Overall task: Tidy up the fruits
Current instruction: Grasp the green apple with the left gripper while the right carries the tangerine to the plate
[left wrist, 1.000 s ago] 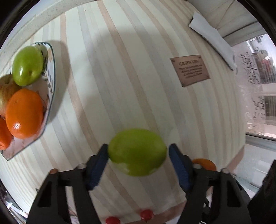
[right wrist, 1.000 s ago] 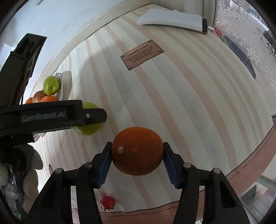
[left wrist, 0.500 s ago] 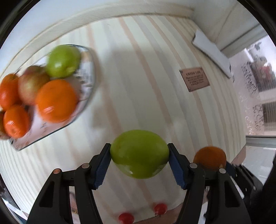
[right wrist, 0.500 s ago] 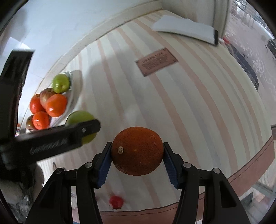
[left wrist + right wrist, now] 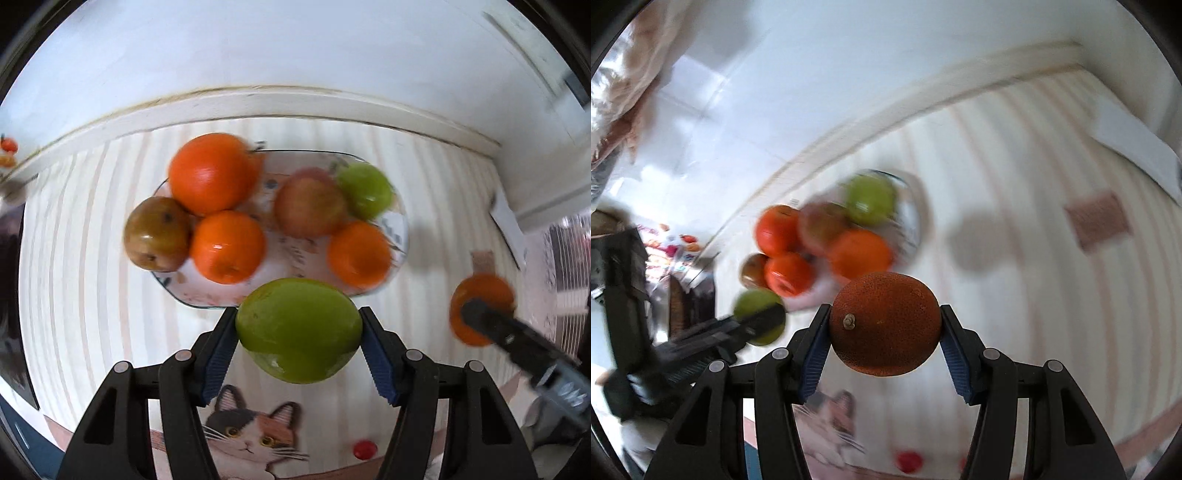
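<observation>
My left gripper is shut on a green apple and holds it just in front of the near rim of a patterned plate. The plate holds several fruits: oranges, a red apple, a green apple and a brownish fruit. My right gripper is shut on a dark orange, to the right of the plate. That orange also shows in the left wrist view, and the held green apple shows in the right wrist view.
The striped tablecloth runs to a white wall ledge. A cat print and a small red fruit lie near the front edge. A brown label and a white folded cloth lie to the right.
Both grippers have swung left toward the plate with their fruit. The plate has moved from the left edge to the middle of the left wrist view.
</observation>
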### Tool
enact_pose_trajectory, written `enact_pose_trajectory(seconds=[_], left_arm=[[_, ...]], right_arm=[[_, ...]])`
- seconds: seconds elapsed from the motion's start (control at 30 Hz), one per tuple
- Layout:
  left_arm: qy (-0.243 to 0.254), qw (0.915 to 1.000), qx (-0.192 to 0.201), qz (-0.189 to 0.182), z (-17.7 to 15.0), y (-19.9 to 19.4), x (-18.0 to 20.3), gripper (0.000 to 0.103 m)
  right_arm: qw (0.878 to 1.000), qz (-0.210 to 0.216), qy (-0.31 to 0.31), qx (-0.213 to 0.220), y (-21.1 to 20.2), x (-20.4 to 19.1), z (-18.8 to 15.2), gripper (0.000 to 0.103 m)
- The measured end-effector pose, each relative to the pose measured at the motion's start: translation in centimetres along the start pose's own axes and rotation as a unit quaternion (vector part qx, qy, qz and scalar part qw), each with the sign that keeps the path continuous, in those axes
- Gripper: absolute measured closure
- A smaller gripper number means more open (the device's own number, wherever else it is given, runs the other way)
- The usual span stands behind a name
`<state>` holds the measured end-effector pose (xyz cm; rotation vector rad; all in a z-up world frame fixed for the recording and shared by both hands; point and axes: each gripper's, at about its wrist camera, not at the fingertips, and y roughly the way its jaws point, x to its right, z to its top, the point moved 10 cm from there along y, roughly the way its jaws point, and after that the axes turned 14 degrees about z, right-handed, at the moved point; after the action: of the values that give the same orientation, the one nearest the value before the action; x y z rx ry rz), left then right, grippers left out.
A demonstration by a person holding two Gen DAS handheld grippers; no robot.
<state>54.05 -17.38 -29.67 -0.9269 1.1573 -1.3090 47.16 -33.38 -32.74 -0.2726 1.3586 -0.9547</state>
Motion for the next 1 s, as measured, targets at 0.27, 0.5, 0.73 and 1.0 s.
enact_pose_trajectory(seconds=[0.27, 0.5, 0.73, 1.0], left_arm=[[-0.043, 0.9989, -0.017, -0.002, 0.4, 3.0, -0.1, 0.041], [-0.05, 0.9984, -0.024, 0.003, 0.9, 4.7, 1.8, 0.041], [-0.056, 0.9979, -0.029, 0.013, 1.0, 6.2, 2.3, 0.041], [-0.062, 0.9973, -0.034, 0.018, 1.2, 6.4, 2.5, 0.04]], right_arm=[[0.996, -0.028, -0.079, -0.033, 5.2, -4.8, 6.8, 0.044], [0.995, -0.061, -0.047, -0.058, 7.2, -1.4, 6.0, 0.044], [0.996, -0.077, -0.005, -0.051, 7.9, 3.5, 5.2, 0.044], [0.996, -0.074, -0.002, -0.044, 9.3, 4.3, 5.8, 0.044]])
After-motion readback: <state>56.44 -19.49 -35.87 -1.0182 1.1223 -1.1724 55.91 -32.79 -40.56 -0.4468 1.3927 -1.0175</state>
